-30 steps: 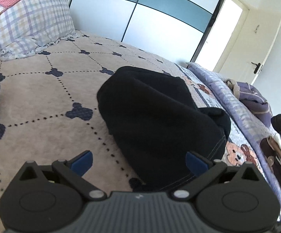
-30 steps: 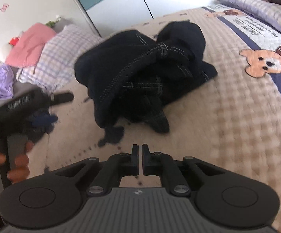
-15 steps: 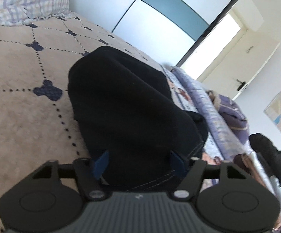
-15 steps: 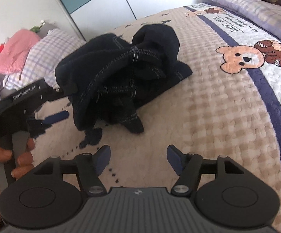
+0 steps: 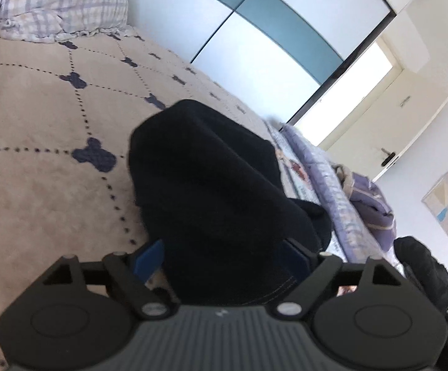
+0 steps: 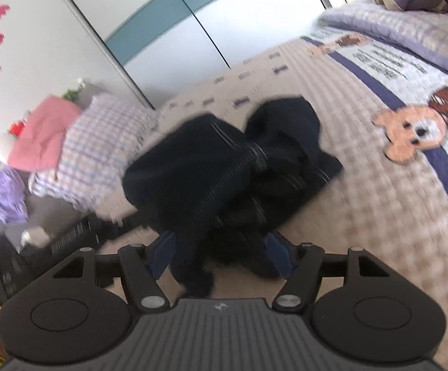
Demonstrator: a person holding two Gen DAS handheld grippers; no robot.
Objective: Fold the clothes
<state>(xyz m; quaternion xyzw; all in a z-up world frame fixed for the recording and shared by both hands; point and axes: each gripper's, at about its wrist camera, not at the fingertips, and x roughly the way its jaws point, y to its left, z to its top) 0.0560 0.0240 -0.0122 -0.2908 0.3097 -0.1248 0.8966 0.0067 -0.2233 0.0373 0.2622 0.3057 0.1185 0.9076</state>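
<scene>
Since a second ago, both grippers have closed in on the dark garment [image 6: 224, 185]: the right gripper [image 6: 220, 256], then shut and short of the heap, now has blue pads either side of its near edge, and the left gripper [image 5: 224, 256] has rolled and advanced until cloth fills the space between its jaws.

Nearest, left wrist view: the left jaws are opening, standing wide, with a stitched hem of the garment between them; whether the pads press it cannot be told.

Right wrist view: the right jaws stand partly open around a hanging fold, the pads apparently clear of the cloth; the picture is blurred.

Beyond the jaws, the garment lies bunched, not flat, on the beige bedspread [image 6: 378, 216]. Farther off rest a checked pillow [image 6: 100, 142] and a wardrobe [image 5: 270, 46].

Risks, as judgements: closing on a bunched heap may pinch several layers at once, so lifting would drag a tangle rather than spread it; a shallow bite on the hem may slip; the two grippers may seize unmatched parts, twisting the garment.
</scene>
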